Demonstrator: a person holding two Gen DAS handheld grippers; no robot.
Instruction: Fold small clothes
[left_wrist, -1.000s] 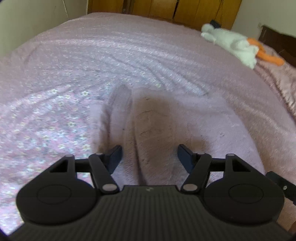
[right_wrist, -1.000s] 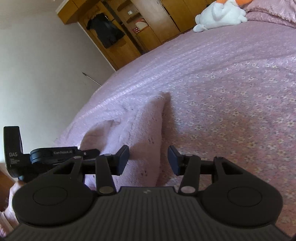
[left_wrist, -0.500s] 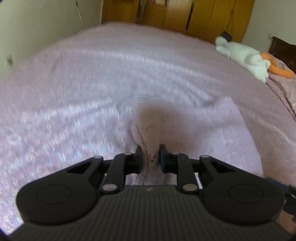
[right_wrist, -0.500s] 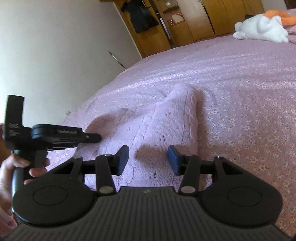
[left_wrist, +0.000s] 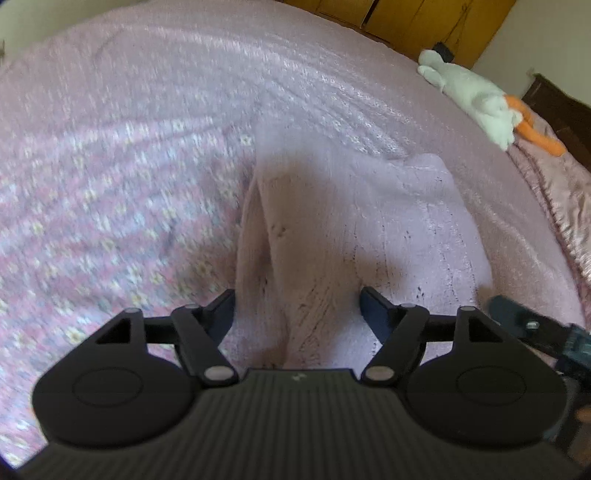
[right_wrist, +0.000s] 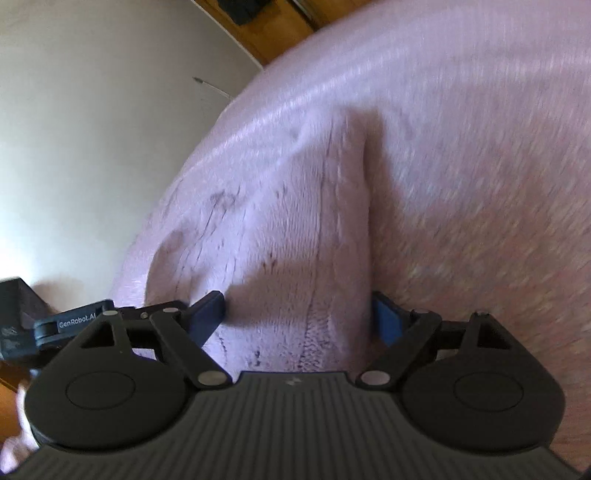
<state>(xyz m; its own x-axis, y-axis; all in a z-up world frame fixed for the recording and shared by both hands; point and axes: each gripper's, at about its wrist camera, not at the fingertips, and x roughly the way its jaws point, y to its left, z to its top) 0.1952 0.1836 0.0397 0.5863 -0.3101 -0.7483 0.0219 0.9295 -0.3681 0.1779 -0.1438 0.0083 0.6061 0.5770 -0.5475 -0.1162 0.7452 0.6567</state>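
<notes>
A small pale pink knitted garment (left_wrist: 351, 229) lies on the pink floral bedspread (left_wrist: 110, 184), with a raised fold along its left side. My left gripper (left_wrist: 297, 314) is open, its fingers either side of that fold at the garment's near edge. In the right wrist view the same garment (right_wrist: 288, 229) lies in front of my right gripper (right_wrist: 299, 314), which is open wide with the garment's near edge between its fingers. The left gripper's body (right_wrist: 74, 317) shows at the left of that view.
A white and orange plush toy (left_wrist: 476, 99) lies at the far right of the bed. Wooden wardrobes (left_wrist: 424, 22) stand behind the bed. A white wall (right_wrist: 92, 129) is at the bed's left side. A darker pink quilt (left_wrist: 554, 192) lies along the right edge.
My left gripper was shut on the garment's fold half a second ago and has opened. My right gripper has opened wider and moved closer over the garment. Both views have shifted.
</notes>
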